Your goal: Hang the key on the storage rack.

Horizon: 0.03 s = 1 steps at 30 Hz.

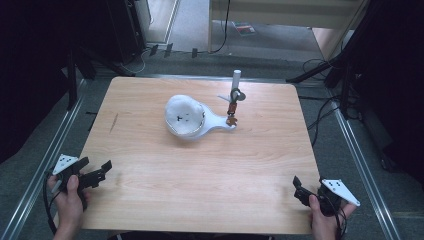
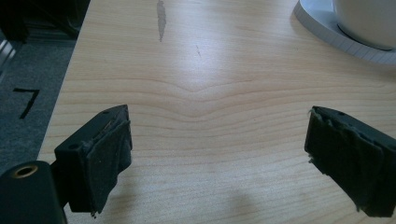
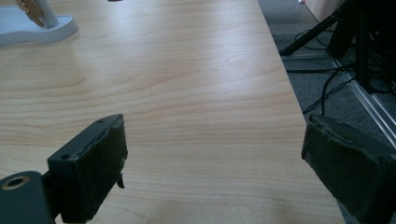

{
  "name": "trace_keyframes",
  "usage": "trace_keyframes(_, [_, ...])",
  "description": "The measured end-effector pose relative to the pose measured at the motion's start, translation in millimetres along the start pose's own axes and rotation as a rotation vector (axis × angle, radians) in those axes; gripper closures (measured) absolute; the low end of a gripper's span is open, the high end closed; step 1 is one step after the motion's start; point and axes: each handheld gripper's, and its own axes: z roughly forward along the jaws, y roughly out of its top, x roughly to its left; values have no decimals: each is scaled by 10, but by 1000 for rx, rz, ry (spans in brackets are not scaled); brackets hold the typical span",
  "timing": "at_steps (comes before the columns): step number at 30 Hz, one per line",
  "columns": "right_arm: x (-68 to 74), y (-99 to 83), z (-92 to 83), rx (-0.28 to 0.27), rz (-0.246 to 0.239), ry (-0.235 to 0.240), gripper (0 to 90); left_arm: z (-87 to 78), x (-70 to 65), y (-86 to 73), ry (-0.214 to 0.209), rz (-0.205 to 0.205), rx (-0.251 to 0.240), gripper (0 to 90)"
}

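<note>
Your two tools rest at the near corners of the worktop (image 1: 150,165), the left tool (image 1: 100,172) and the right tool (image 1: 299,187) both with jaws spread wide and nothing between the pads (image 2: 109,154), as each gripper view confirms. Well apart from both, near the middle of the worktop, lies the white cap (image 1: 184,117), seated on a white base (image 1: 220,124) whose narrow end carries a thin upright post (image 1: 235,95) with a small brown pendant (image 1: 231,119) hanging on it.

The risk from here, as judged from this layout, sits in that post: it looks slender and top-heavy beside the soft cap, so a tool coming in from the right could clip it and tip the whole stand. The cap itself is limp fabric; a pinch on the crown alone may drag the base along or let the cloth slip free. The right tool also hovers close to the worktop's edge (image 3: 289,116).
</note>
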Motion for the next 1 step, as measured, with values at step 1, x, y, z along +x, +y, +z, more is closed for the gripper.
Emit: trace_keyframes(1, [0,0,0,0,0,0,69,1,-1,0,1,1,0,83])
